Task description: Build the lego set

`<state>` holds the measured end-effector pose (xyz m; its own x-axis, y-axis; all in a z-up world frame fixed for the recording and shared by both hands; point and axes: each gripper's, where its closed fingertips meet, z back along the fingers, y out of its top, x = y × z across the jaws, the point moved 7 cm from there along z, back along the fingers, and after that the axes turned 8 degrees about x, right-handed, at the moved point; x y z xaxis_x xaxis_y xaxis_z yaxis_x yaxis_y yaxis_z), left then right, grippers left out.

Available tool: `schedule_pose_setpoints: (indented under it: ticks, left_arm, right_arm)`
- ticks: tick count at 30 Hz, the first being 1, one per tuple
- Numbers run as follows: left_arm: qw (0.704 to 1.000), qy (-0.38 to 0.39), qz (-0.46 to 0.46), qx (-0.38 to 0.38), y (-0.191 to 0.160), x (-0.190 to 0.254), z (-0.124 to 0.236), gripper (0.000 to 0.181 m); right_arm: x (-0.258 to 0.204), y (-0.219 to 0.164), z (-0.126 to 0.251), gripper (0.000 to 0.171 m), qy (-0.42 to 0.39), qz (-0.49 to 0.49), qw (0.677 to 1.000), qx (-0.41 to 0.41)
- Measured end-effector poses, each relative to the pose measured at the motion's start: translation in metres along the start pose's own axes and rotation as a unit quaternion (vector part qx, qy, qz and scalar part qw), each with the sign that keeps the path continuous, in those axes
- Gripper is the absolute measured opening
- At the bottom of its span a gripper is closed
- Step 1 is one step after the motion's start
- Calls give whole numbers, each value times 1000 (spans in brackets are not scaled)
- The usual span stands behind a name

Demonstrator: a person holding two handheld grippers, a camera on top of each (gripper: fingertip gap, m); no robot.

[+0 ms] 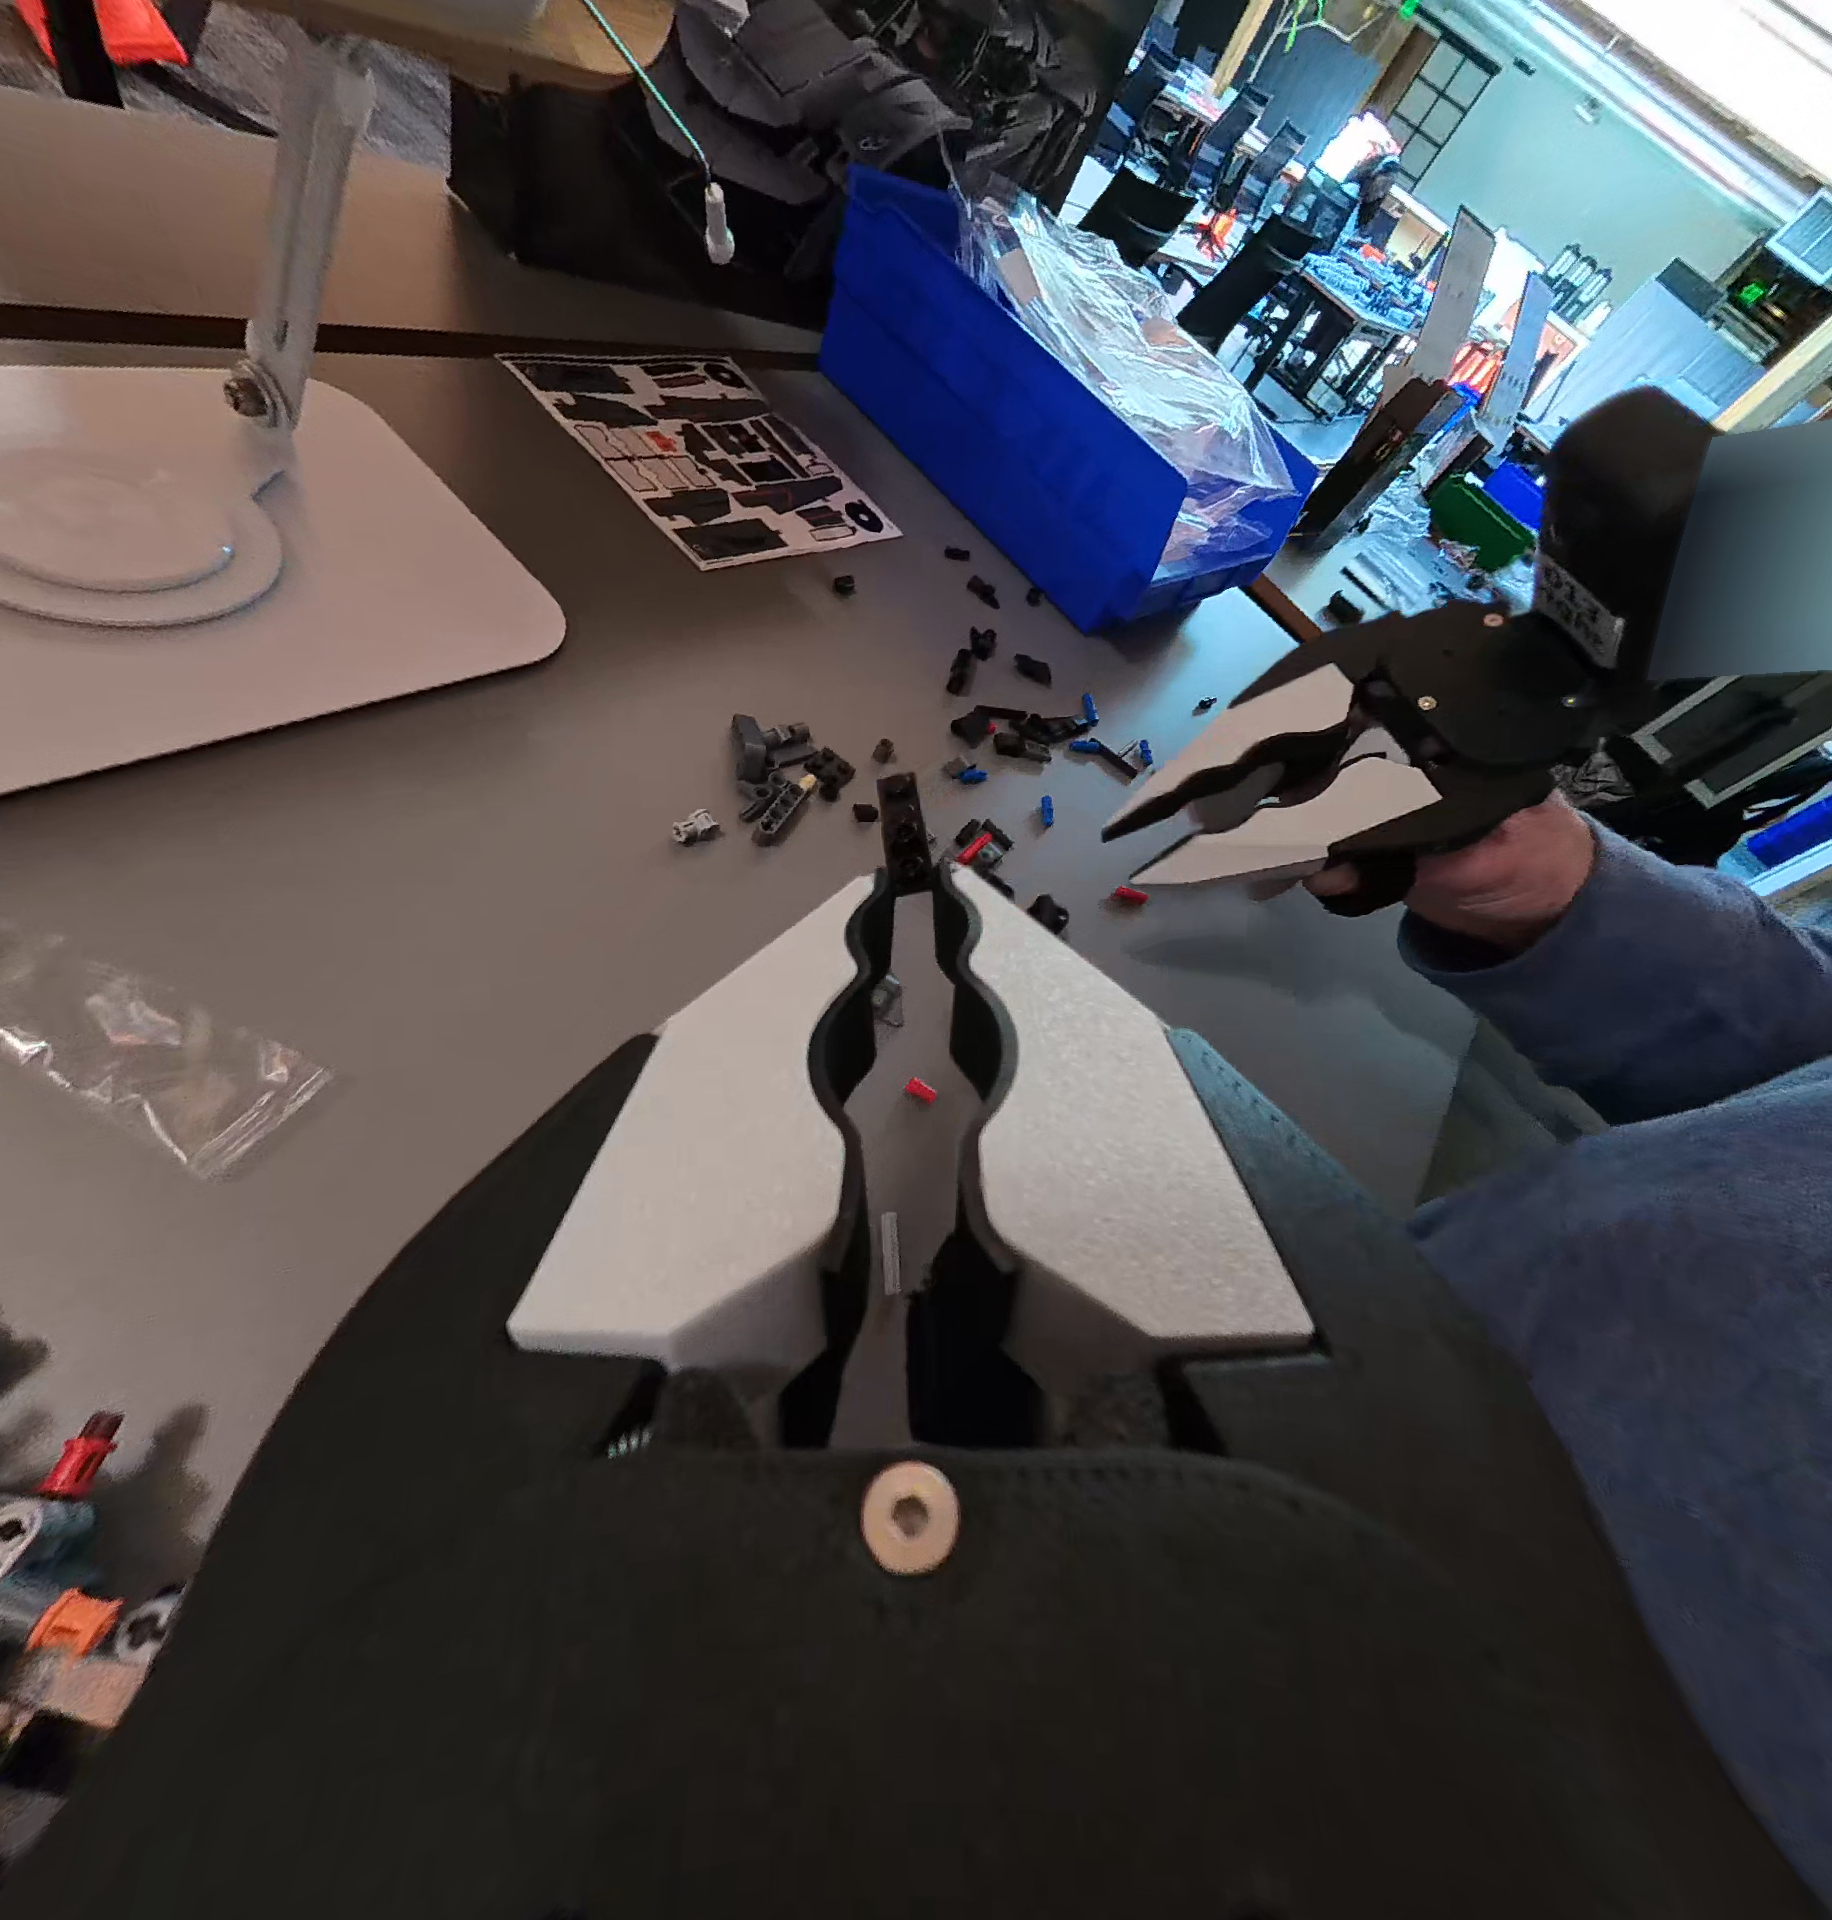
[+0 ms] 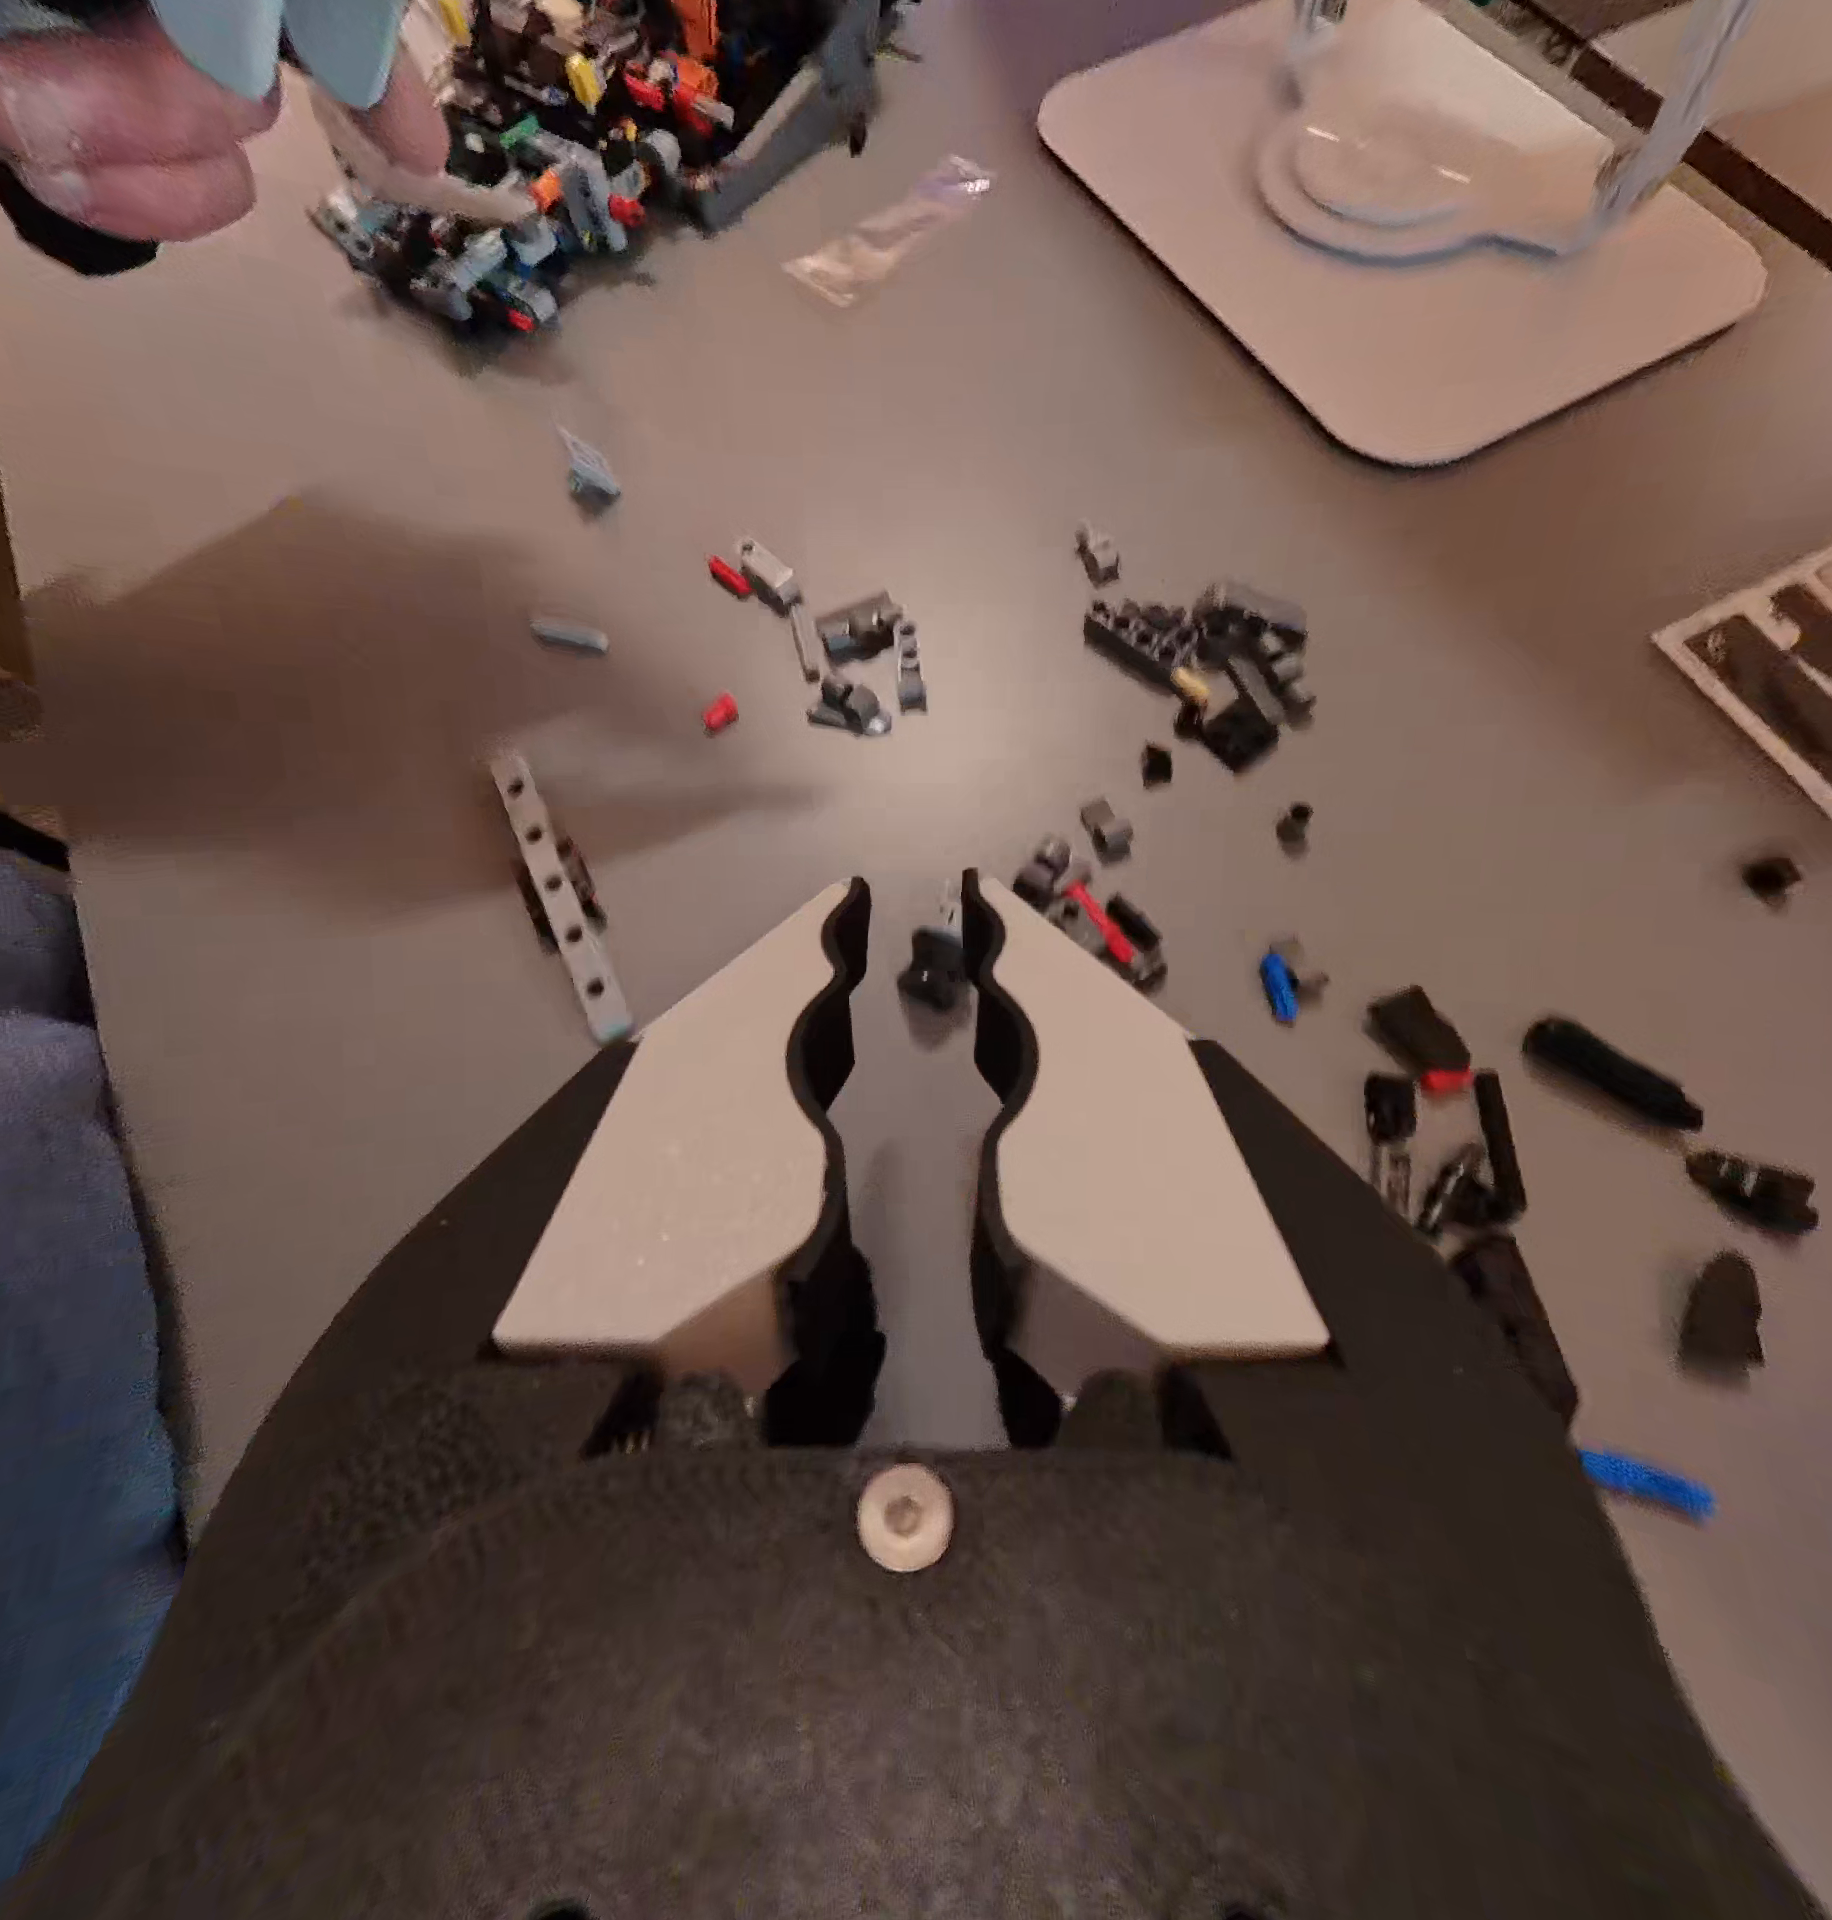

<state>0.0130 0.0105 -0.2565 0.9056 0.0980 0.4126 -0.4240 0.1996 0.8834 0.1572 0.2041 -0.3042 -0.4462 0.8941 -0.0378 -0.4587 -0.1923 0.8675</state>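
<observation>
In the left wrist view my left gripper [image 1: 912,883] is shut on a small black studded plate [image 1: 904,826] that sticks out past its tips, held above the grey table [image 1: 476,883]. Loose black, grey, blue and red lego pieces [image 1: 995,727] lie scattered beyond it. My right gripper [image 1: 1130,847] shows at the right, held in a hand above the pieces. In the right wrist view my right gripper [image 2: 914,894] is open and empty, low over the table; a small black piece [image 2: 933,971] lies below the gap. A partly built multicolour model [image 2: 538,156] sits at the far left.
A grey holed beam [image 2: 559,894] lies left of the right fingers. A sticker sheet [image 1: 699,457], a blue bin [image 1: 995,416] with clear plastic, a white stand base [image 1: 216,582] and an empty clear bag [image 1: 133,1039] ring the work area. The table edge [image 1: 1286,603] is at the right. Spacing between my two grippers at the tips: around 15 cm. The partly built multicolour model [image 2: 538,156] sits 20 cm or so from the ends of my left fingers.
</observation>
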Motion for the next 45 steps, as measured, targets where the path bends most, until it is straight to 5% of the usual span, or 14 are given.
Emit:
schedule_pose_setpoints:
  ticks: [6, 27, 45]
  left_arm:
    - [1000, 13, 0, 11, -1, -5, 15, 6]
    - [1000, 3, -10, 22, 9, -31, 44, 6]
    - [1000, -14, -11, 11, 13, -44, 44, 6]
  right_arm:
    - [23, 23, -22, 10, -23, -13, 999, 42]
    - [88, 6, -75, 23, -51, -32, 996, -70]
    - [128, 15, -93, 5, -61, -41, 995, -67]
